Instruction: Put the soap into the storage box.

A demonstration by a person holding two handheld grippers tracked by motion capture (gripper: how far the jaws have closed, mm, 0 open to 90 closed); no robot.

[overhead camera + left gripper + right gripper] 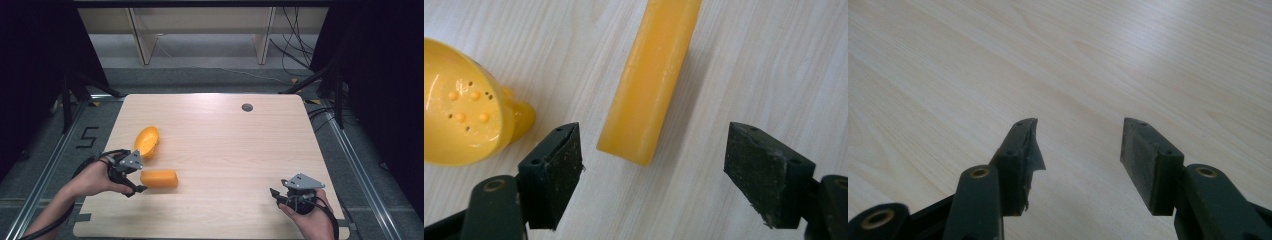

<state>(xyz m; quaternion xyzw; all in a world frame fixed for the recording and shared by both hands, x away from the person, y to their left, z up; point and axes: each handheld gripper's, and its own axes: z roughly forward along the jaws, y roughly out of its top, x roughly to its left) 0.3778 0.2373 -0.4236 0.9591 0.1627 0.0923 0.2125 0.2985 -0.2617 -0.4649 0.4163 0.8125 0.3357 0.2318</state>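
Observation:
An orange-yellow block (159,178) lies on the wooden table (225,145) at the left front. In the left gripper view the block (651,80) is a long bar running away from the jaws, its near end just ahead of them. My left gripper (654,155) is open, its jaws standing wide on either side of that end, touching nothing. From above, the left gripper (135,182) sits just left of the block. A yellow scoop-like bowl (146,141) with small holes lies behind it, bowl (464,115). My right gripper (1079,145) is open over bare wood, right gripper (280,196).
A small grey round cap (247,107) sits in the table's far right part. Black frame legs and cables stand beyond the far edge. The person's forearms come in at the bottom corners.

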